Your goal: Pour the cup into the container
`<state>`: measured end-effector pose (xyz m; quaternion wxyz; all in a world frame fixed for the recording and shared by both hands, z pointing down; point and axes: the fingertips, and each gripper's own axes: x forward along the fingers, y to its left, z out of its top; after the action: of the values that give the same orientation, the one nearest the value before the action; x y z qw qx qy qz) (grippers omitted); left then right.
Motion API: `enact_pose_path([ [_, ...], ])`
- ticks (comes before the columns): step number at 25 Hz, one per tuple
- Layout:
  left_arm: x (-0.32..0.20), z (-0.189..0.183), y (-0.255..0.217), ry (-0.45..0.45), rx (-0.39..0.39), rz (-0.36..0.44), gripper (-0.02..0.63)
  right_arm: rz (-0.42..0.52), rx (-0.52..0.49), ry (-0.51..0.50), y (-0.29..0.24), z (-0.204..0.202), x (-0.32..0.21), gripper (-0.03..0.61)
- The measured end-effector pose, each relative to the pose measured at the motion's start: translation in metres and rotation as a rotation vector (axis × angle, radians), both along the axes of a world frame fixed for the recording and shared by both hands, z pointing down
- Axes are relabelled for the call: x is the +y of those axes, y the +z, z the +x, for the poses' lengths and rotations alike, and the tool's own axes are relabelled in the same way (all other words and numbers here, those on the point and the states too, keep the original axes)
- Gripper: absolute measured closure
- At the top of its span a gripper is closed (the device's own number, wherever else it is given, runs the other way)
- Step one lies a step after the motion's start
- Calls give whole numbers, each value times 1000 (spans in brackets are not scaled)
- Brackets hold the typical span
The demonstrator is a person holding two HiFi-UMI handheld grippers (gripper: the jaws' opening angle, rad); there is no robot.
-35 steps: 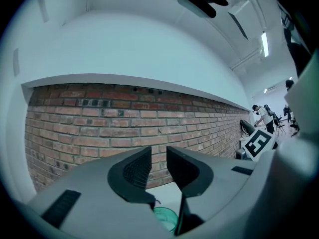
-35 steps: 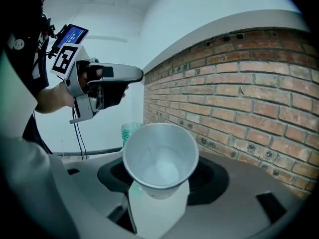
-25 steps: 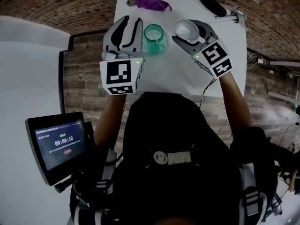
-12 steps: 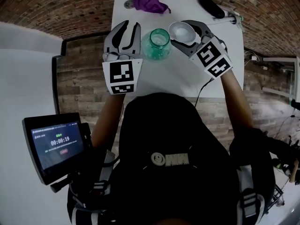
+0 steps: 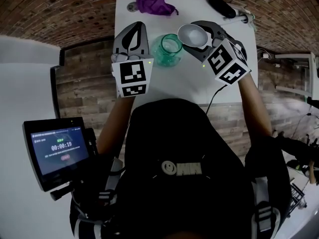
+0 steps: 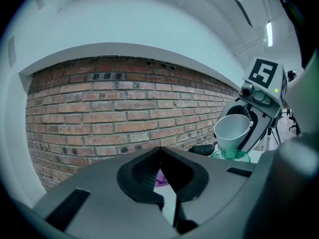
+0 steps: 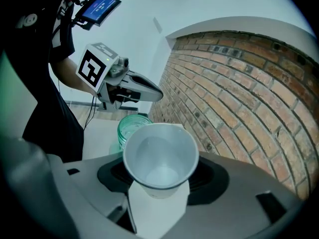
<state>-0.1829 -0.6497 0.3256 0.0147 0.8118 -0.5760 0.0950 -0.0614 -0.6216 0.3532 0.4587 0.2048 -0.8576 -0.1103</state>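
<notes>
A white paper cup (image 5: 193, 34) is grasped, tilted, by the right gripper (image 5: 199, 30). A green glass jar (image 5: 170, 49) is seen on the white table (image 5: 179, 83), at the cup's eight o'clock. The left gripper (image 5: 133, 33), at the jar's nine o'clock, is clenched on nothing.

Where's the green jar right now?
In the head view the green jar stands on the white table, between the left gripper and the right gripper, which holds the white cup tilted close by its rim.
</notes>
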Motion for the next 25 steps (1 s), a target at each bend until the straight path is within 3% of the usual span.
enact_pose_path([
  [15,1,17,0,25,15,3,611,109,187,-77,-8,0,7,293],
  [25,0,17,0,12,30,-4,611,129,260,-106,-8,0,5,292],
])
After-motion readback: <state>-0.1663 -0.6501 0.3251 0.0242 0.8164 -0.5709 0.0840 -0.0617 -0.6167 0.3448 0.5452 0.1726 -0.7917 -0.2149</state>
